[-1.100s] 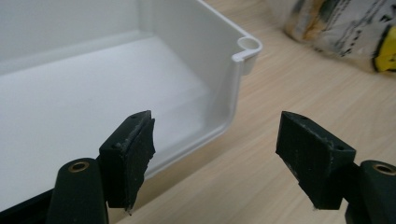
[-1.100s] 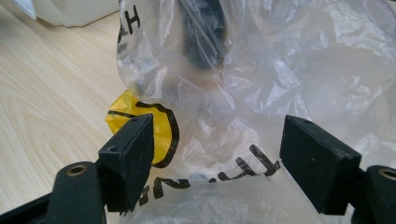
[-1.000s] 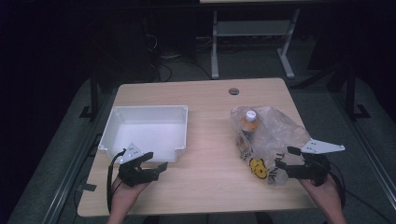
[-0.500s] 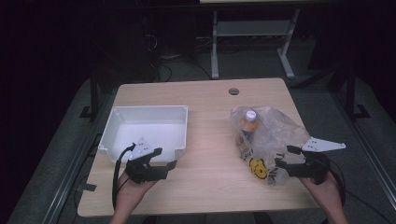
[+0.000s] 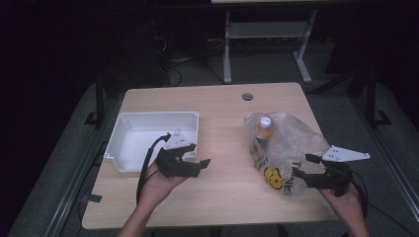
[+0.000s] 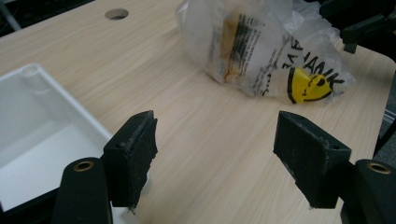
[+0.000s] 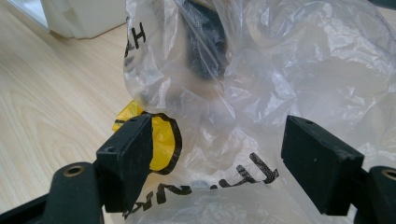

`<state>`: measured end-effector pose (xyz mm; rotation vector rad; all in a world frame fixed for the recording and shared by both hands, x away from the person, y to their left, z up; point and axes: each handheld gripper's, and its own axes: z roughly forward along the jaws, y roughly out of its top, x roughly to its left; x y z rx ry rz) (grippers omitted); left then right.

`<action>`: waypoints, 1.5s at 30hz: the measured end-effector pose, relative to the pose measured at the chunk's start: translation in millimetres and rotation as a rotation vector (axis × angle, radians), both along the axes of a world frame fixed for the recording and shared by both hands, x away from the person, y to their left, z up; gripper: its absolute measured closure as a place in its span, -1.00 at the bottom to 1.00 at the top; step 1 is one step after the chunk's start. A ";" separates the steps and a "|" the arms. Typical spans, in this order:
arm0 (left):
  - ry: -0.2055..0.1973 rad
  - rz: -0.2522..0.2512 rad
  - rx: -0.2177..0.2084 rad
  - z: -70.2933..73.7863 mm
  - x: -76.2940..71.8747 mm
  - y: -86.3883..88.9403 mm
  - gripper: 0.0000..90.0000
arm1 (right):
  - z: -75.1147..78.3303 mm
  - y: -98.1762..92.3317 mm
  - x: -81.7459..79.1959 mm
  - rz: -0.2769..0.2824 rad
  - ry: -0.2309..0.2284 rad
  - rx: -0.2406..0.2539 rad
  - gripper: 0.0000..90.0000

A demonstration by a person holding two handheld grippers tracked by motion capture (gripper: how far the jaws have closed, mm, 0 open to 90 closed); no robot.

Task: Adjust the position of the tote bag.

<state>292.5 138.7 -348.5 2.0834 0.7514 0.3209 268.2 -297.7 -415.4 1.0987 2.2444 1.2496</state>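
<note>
Tabletop (image 5: 222,123): bag (image 7: 261,93) between hand-held gripper (image 7: 229,158) jaws

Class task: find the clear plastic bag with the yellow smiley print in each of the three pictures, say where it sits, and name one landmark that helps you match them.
High view: plastic bag at right-centre of the table.
Left gripper view: upper right, past the open jaws.
Right gripper view: centre and right, between the open jaws.
Shared landmark: the white tray, also and.

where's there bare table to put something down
Bare wood runs between the white bin and the plastic bag, ahead of the left gripper, and along the far edge around the cable hole. The near right corner is crowded: the right gripper is at the bag.
</note>
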 end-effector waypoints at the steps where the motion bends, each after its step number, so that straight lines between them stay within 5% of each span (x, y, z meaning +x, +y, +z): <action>1: 0.005 -0.008 -0.001 1.7 2.1 -3.5 -0.36 | 0.0 0.3 0.3 0.000 0.002 0.002 -0.45; 10: 0.032 -0.056 0.001 9.1 19.5 -32.5 -0.38 | -0.3 -1.6 0.1 0.001 0.002 0.000 -0.45; 19: 0.009 -0.099 0.032 17.8 36.1 -64.4 -0.49 | 0.1 -3.1 0.0 0.001 0.001 0.000 -0.42; 30: 0.008 -0.110 0.044 23.7 60.2 -103.0 -0.50 | -0.1 -4.9 0.2 -0.003 -0.003 -0.005 -0.42; 45: 0.028 -0.110 0.121 16.9 91.3 -149.0 -0.37 | -0.3 -8.9 0.4 -0.012 -0.008 0.004 -0.42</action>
